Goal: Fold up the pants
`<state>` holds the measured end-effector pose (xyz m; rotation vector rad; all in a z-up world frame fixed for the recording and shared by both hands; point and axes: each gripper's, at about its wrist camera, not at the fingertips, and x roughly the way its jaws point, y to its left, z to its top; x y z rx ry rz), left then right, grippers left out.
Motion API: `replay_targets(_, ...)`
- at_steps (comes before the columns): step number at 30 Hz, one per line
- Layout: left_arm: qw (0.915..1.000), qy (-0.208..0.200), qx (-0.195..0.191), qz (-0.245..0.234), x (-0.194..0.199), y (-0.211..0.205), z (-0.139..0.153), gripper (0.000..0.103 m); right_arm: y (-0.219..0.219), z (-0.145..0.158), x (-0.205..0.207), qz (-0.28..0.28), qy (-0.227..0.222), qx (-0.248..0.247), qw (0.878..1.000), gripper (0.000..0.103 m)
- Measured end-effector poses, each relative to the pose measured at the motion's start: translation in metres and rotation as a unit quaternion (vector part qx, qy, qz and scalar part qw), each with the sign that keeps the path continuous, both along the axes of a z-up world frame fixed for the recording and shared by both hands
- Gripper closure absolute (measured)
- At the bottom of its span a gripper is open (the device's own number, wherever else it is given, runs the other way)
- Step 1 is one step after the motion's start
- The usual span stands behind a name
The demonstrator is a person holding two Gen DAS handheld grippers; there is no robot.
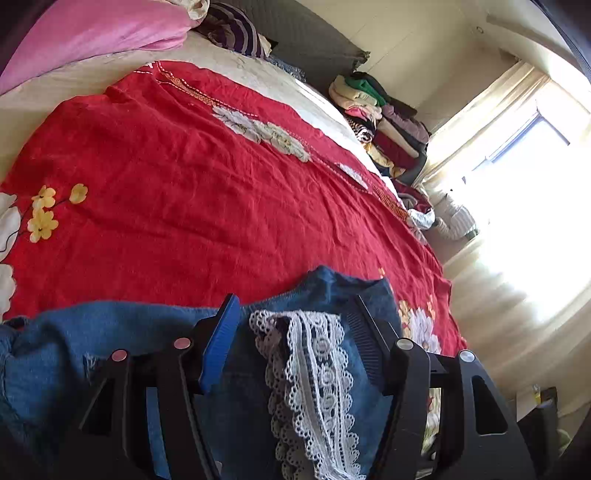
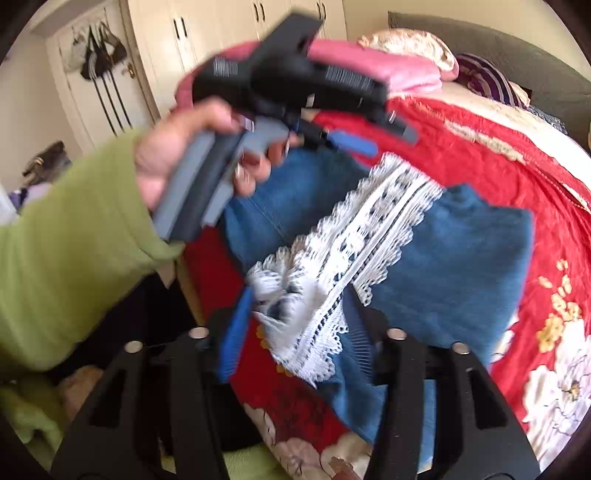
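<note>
A: Nearest the left wrist camera is the left gripper (image 1: 295,314), its fingers spread wide apart over the blue denim pants (image 1: 110,332), with the white lace trim (image 1: 314,369) lying between them.

B: Does it pinch the cloth?

A: No; nothing is clamped there. The pants lie at the near edge of the red floral bedspread (image 1: 184,166).

B: And the right gripper (image 2: 295,325)?

A: Its fingers also stand apart, straddling the lace trim (image 2: 354,240) and a denim edge. Whether the pads touch the fabric, the blurred view does not tell.

B: What else shows?

A: The left hand (image 2: 192,147), in a green sleeve, holds the left gripper's handle above the pants (image 2: 461,251). A pink pillow (image 1: 92,33) sits at the bedhead, and a stack of folded clothes (image 1: 380,122) lies by the window.
</note>
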<state>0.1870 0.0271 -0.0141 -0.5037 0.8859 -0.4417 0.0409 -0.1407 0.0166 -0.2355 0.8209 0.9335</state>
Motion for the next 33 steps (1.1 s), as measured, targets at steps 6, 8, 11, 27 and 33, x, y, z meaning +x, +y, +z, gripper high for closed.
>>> replay_targets(6, 0.9993, 0.035, 0.014, -0.008, -0.01, -0.001, -0.007, 0.044, -0.051, 0.03, 0.036, -0.093, -0.03, 0.018, 0.995, 0.046)
replay_targets(8, 0.9989, 0.042, 0.005, -0.019, -0.011, -0.004, -0.011, 0.044, -0.07, 0.03, 0.057, -0.128, -0.015, 0.025, 0.991, 0.045)
replay_targets(11, 0.9982, 0.053, 0.001, -0.029, -0.008, -0.012, -0.021, 0.026, -0.092, 0.023, 0.097, -0.171, 0.028, 0.035, 0.984, 0.045)
replay_targets(27, 0.9985, 0.053, 0.006, 0.012, 0.006, -0.025, -0.032, 0.079, -0.09, -0.042, 0.19, -0.146, 0.173, 0.091, 0.97, 0.096)
replay_targets(33, 0.9988, -0.005, 0.047, -0.009, 0.01, -0.048, -0.006, 0.081, -0.108, -0.025, 0.184, -0.163, 0.106, 0.09, 0.977, 0.097)
